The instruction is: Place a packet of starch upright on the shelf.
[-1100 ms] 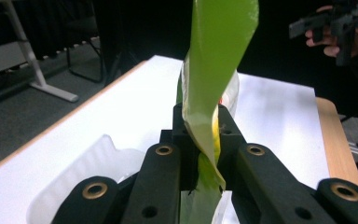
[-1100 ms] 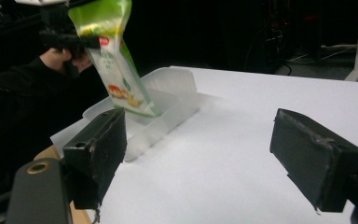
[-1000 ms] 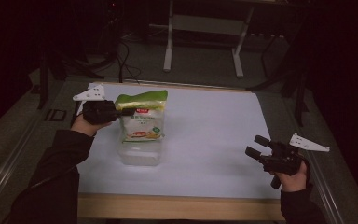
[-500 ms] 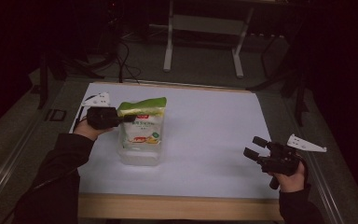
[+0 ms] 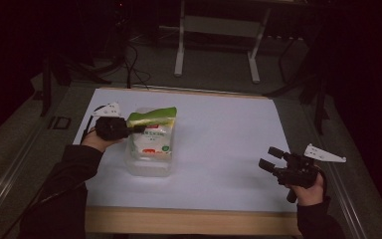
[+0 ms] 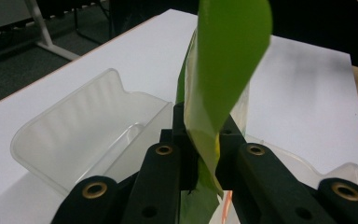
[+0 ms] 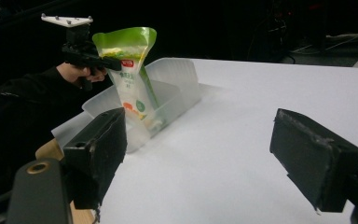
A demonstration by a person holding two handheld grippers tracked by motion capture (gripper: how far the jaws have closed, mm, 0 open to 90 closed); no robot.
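Pouch (image 5: 151,133) of green and white film stands upright inside the clear plastic bin (image 5: 148,167) at the left of the white table (image 5: 219,144), its edge clenched in the left gripper (image 5: 135,130). Near right, the right gripper (image 5: 267,159) hovers with jaws spread, holding nothing.

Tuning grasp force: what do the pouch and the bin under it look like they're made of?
Green-topped pouch: looks like thin, glossy plastic film; its top curls and creases where the left gripper pinches it.
Bin: seems to be translucent, slightly frosted moulded plastic; the table shows through its walls, which hold a rigid, ribbed shape.
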